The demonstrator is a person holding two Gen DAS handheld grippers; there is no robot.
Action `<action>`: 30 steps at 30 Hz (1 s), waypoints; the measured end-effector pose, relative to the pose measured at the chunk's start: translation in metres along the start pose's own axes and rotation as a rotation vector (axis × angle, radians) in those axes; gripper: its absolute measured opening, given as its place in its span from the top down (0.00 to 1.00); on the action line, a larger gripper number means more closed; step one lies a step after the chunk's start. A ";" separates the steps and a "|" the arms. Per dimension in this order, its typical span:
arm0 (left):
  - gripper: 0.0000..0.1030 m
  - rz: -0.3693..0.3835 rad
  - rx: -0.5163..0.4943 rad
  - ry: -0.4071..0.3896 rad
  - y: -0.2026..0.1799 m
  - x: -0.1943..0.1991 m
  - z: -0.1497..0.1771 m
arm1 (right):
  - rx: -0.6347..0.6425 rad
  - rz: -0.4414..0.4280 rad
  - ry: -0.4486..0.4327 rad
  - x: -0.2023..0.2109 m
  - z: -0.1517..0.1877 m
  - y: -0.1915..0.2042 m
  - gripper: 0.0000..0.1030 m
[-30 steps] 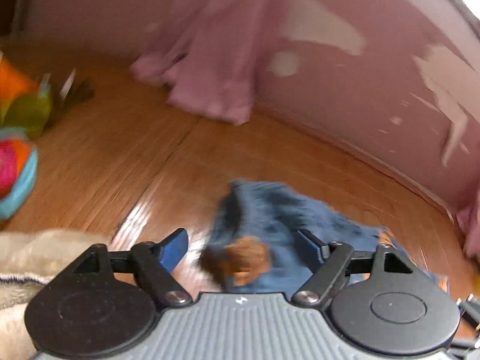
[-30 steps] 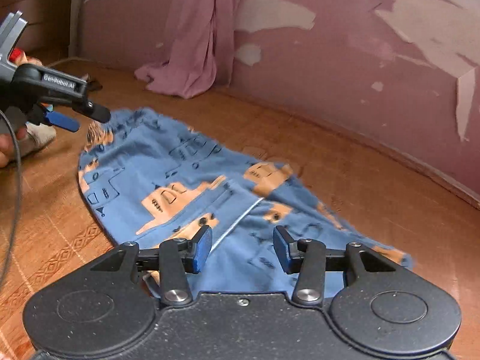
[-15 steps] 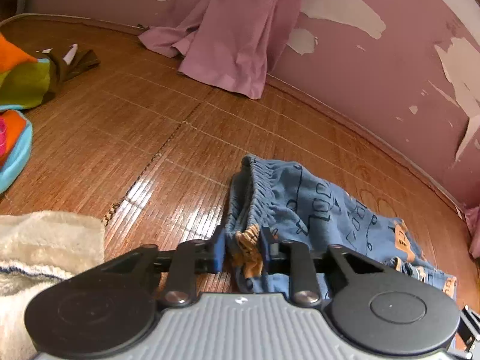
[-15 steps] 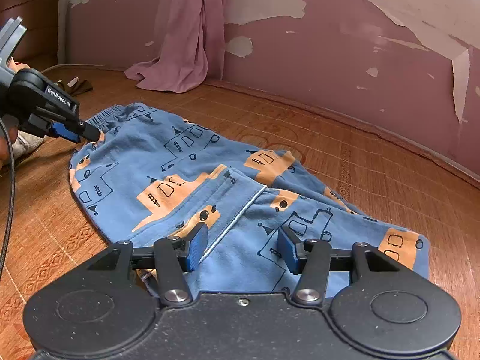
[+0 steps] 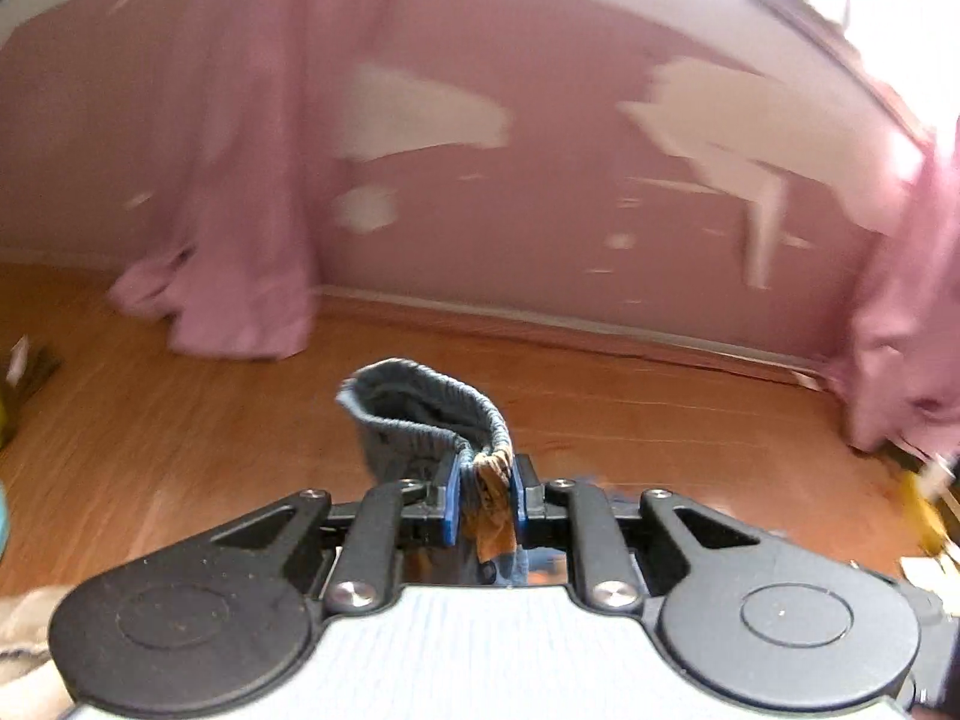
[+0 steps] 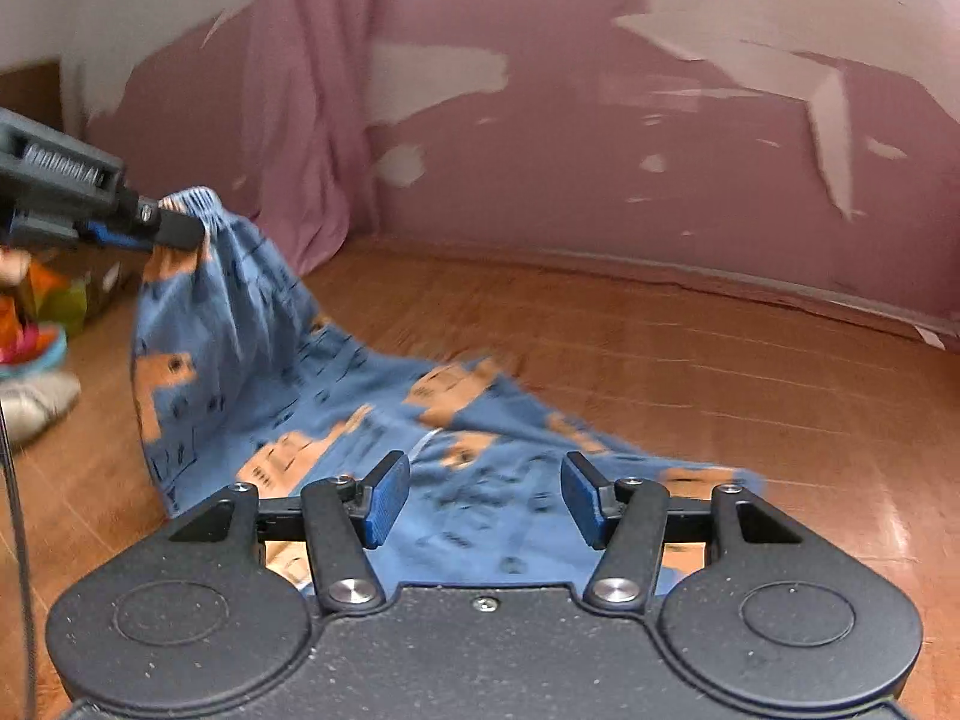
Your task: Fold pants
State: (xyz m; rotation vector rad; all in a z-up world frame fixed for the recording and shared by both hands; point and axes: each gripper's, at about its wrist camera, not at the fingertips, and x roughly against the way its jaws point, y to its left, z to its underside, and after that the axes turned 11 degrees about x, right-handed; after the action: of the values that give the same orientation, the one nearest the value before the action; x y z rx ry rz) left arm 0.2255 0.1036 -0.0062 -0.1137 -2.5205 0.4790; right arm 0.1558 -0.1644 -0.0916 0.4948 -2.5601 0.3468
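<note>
One waistband corner of pants (image 6: 336, 396) pinched aloft by left tool (image 5: 485, 501), legs trailing rightward, right tool (image 6: 485, 501) wide.

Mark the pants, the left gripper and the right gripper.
pants (image 6: 312, 372): right wrist view, lifted blue fabric.
left gripper (image 5: 485, 501): left wrist view, between fingertips.
right gripper (image 6: 485, 507): right wrist view, between open fingertips.

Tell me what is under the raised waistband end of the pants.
Under the lifted waistband, pinched by the left gripper, the pants hang to the wooden floor. The floor beneath the spread legs is covered. The right gripper hovers open above them.
</note>
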 end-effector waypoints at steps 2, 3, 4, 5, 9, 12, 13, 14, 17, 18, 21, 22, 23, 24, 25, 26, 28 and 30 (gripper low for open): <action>0.82 0.047 -0.062 0.001 -0.027 0.000 0.002 | -0.058 -0.007 -0.008 0.012 0.001 -0.025 0.43; 0.82 0.074 -0.092 0.003 -0.041 0.000 0.005 | -0.085 -0.011 -0.008 0.016 0.001 -0.037 0.43; 0.82 0.099 -0.116 0.009 -0.054 -0.002 0.008 | -0.119 -0.018 -0.008 0.023 0.001 -0.053 0.43; 0.82 0.127 -0.139 0.019 -0.068 -0.005 0.011 | -0.150 -0.030 -0.008 0.029 0.002 -0.066 0.43; 0.82 0.208 -0.268 0.072 -0.124 -0.021 0.037 | -0.302 -0.113 -0.014 0.043 0.010 -0.117 0.44; 0.82 0.238 -0.394 0.136 -0.163 -0.037 0.068 | -0.391 -0.177 -0.018 0.046 0.022 -0.146 0.47; 0.82 0.240 -0.435 0.163 -0.173 -0.045 0.079 | -0.405 -0.182 -0.021 0.046 0.028 -0.154 0.48; 0.82 0.239 -0.474 0.187 -0.182 -0.053 0.091 | -0.409 -0.187 -0.024 0.046 0.033 -0.158 0.49; 0.82 0.226 -0.584 0.228 -0.200 -0.069 0.119 | -0.442 -0.227 -0.032 0.038 0.048 -0.167 0.53; 0.82 0.223 -0.610 0.235 -0.205 -0.070 0.126 | -0.458 -0.245 -0.032 0.035 0.053 -0.169 0.53; 0.82 0.218 -0.662 0.248 -0.215 -0.073 0.142 | -0.482 -0.307 -0.015 0.022 0.061 -0.170 0.53; 0.82 0.218 -0.669 0.254 -0.216 -0.074 0.145 | -0.471 -0.322 -0.014 0.018 0.060 -0.169 0.53; 0.82 0.217 -0.679 0.257 -0.218 -0.075 0.149 | -0.462 -0.335 -0.012 0.014 0.060 -0.168 0.53; 0.82 0.216 -0.696 0.255 -0.221 -0.074 0.153 | -0.460 -0.346 -0.011 0.010 0.059 -0.168 0.54; 0.82 0.213 -0.712 0.248 -0.224 -0.073 0.155 | -0.465 -0.358 -0.013 0.008 0.059 -0.169 0.58; 0.82 0.209 -0.728 0.237 -0.226 -0.071 0.157 | -0.469 -0.367 -0.016 0.006 0.058 -0.169 0.68; 0.82 0.204 -0.736 0.215 -0.231 -0.067 0.158 | -0.465 -0.373 -0.020 0.006 0.056 -0.169 0.93; 0.82 0.193 -0.732 0.192 -0.235 -0.060 0.155 | -0.465 -0.374 -0.046 0.012 0.052 -0.170 0.96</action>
State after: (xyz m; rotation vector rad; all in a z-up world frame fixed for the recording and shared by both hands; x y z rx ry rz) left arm 0.1958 -0.1746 -0.0725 -0.6455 -2.3788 -0.3888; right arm 0.1932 -0.3385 -0.1042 0.7812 -2.4100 -0.3864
